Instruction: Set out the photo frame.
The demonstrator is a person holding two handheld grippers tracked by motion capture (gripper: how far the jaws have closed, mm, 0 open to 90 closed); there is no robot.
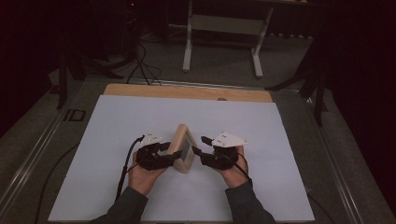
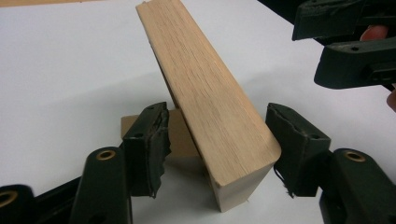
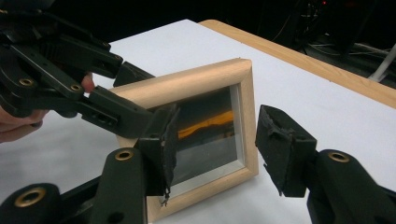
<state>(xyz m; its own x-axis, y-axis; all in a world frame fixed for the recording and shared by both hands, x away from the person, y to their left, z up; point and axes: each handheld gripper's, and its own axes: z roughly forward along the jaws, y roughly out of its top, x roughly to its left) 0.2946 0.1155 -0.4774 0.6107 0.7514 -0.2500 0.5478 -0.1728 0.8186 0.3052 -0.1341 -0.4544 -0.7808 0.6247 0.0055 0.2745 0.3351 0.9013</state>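
a: starting at the left, what's there?

b: the left gripper (image 1: 164, 151), held in the left hand (image 1: 144, 175), low over the white surface (image 1: 116, 121). its jaws are spread, one on each side of the frame's near edge, and in the left gripper view there is a gap between each pad and the wood, so they are not pressing on it.

a: and the frame itself?

b: the frame (image 1: 183, 148) stands tilted back on its stand near the middle of the surface, between the two grippers. it is pale wood with a glass front, and that front faces the right gripper. in the left gripper view you see its thin wooden side (image 2: 205, 100) and the stand behind it.

a: then the right side?

b: the right gripper (image 1: 201, 145), in the right hand (image 1: 233, 171), sits just beside the frame. its jaws stand wide apart in front of the glass (image 3: 210, 135), with nothing pinched between them. in the right gripper view the left gripper (image 3: 116, 93) comes in from the far side, across the frame's other edge.
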